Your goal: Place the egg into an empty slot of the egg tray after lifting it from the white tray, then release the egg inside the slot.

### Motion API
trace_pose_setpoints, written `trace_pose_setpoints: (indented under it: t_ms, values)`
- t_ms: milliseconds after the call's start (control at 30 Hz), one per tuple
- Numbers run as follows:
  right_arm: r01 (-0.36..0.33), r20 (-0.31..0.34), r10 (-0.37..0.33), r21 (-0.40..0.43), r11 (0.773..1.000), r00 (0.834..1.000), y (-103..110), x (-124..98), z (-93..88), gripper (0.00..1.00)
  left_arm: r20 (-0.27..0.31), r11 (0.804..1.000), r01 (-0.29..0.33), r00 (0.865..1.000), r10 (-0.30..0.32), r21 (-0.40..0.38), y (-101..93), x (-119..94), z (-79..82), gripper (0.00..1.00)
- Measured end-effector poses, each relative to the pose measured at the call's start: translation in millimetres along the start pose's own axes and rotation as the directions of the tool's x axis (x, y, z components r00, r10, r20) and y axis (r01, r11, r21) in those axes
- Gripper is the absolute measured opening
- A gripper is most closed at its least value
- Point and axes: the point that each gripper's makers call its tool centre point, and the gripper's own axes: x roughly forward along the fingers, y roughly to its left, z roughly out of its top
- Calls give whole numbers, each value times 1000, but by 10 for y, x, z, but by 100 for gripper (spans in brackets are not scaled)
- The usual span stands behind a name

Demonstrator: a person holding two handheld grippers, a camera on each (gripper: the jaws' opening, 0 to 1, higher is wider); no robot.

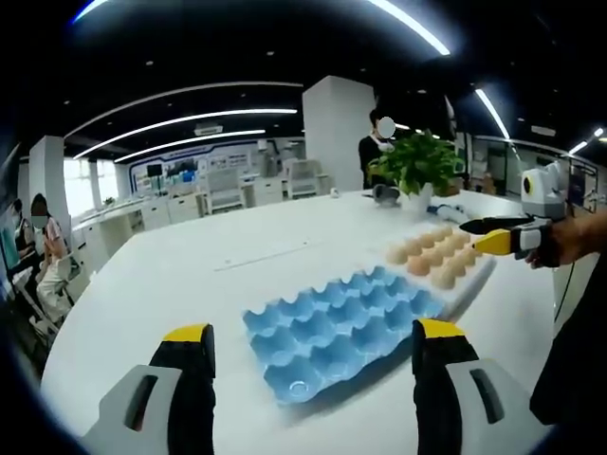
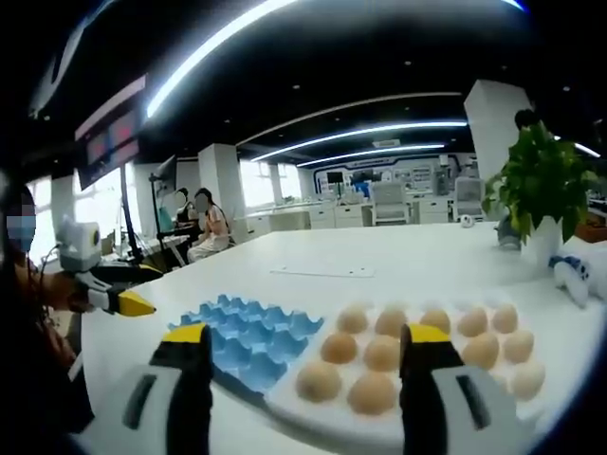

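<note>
Right gripper view: eggs waiting, nothing grasped

Right gripper view, lower centre to lower right: about a dozen eggs (image 2: pixel 382 353) in rows on the white tray (image 2: pixel 332 425), pale tan to light brown, smooth, rounded, matte. Touching the white tray on its left, the blue egg tray (image 2: pixel 248 346), every visible slot empty. Right gripper (image 2: pixel 303 379) hovering over the near eggs, fingers (image 2: pixel 186 372) spread wide, holding nothing.

Left gripper view, lower centre: same blue egg tray on the white table (image 1: pixel 171 275), eggs beyond at right centre. Left gripper (image 1: pixel 311 365) likewise wide open and empty.

Likely handling: light, rigid but thin-shelled, brittle, somewhat slippery and prone to roll. Best taken across the widest middle, gentle squeeze only, lifted straight up clear of neighbours.
</note>
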Motion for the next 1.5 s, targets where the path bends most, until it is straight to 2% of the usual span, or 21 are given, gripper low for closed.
trace_pose_setpoints:
  t_ms: [1500]
  values:
    - [-21,-9,21,-1,1000,1000,68,21,-9,82,6,1000,-3,1000,3,7,18,-14,4,85]
